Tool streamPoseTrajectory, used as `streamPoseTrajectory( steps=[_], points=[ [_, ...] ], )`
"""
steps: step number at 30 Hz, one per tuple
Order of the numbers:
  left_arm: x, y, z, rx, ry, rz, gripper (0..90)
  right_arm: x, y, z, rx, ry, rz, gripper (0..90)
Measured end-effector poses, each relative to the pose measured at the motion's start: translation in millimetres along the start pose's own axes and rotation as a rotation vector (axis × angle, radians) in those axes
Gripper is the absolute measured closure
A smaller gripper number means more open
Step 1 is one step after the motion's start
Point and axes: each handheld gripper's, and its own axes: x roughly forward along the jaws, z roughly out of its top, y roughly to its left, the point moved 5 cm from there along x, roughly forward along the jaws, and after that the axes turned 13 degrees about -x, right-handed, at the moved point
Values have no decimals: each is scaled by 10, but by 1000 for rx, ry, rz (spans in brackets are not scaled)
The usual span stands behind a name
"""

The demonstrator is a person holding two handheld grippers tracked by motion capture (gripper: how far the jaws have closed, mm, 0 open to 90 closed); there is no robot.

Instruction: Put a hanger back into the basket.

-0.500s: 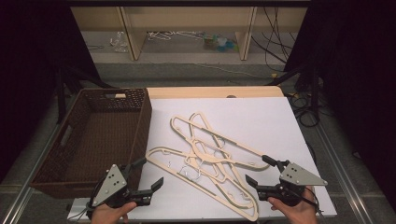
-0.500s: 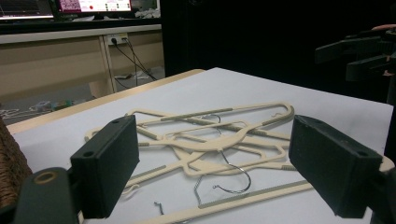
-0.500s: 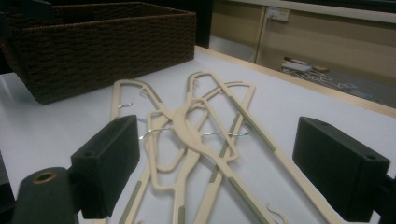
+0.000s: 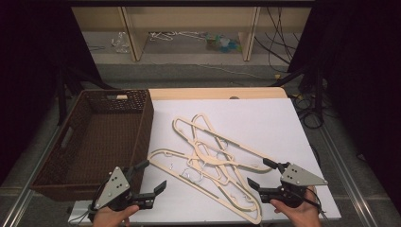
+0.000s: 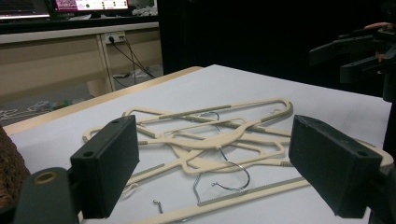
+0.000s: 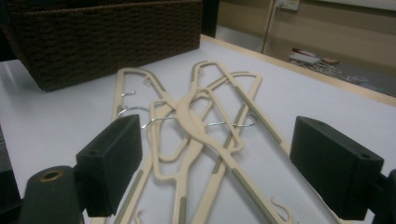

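A tangle of cream hangers [image 4: 213,161] lies on the white surface [image 4: 265,123], just right of the brown wicker basket [image 4: 94,137], which stands with nothing in it that the high view can make out. The left gripper [image 4: 153,177] hovers at the near-left edge of the pile, beside the basket's near corner, its fingers [image 5: 107,163] spread wide and holding nothing. The right gripper [image 4: 265,175] sits at the near-right edge, close to the long arm of the nearest hanger, its fingers [image 6: 112,158] likewise released with the pile seen between them.

The step in hand looks like the approach: both tools are aimed inward at the heap, and no hanger has yet been lifted. The work appears to be moving hangers into the basket. The next move calls for choosing one hanger that lies on top, closing on a flat cream arm rather than a thin wire hook [image 5: 224,175], and raising it slowly, since the hooks and arms interlock and a neighbour could be dragged along. Which hanger is truly uppermost is hard to tell from these angles; the one crossing the middle in the right gripper view seems likeliest.

Against the frame half a second earlier, little differs: the hangers lie as they did, and both grippers sit at much the same near corners, open then as now.
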Motion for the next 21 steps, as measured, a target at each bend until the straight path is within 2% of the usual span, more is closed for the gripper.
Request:
streamPoseTrajectory(
  steps=[1,3,4,5,6,10,11,13,16,18,19,21],
  points=[
    [3,-1,-1,0,-1,0,161,11,-13,-2,-14,-7,-2,193],
    [3,-3,-2,-1,0,-1,161,21,1,-13,-2,5,10,200],
    [5,-4,-3,-2,0,-1,161,58,-17,-31,-15,17,20,208],
    [5,-4,-4,-2,1,0,161,83,-20,-33,-19,4,26,213],
    [5,-3,-4,-2,1,-1,161,80,-24,-43,-18,28,27,216],
    [11,1,-7,2,3,1,161,119,-85,-57,-43,33,20,244],
    [14,0,-8,4,3,2,161,131,-127,-78,-35,57,20,245],
    [17,0,-8,12,6,-1,161,157,-178,-108,-37,68,23,255],
    [18,-9,-13,4,7,0,161,204,-232,-148,-27,91,18,266],
    [18,-18,-9,13,3,-12,161,251,-253,-182,-18,133,34,275],
    [18,-18,-9,13,3,-12,161,251,-253,-182,-18,133,34,275],
    [21,-30,-14,16,7,-15,161,352,-274,-230,-30,185,52,298]
  ],
)
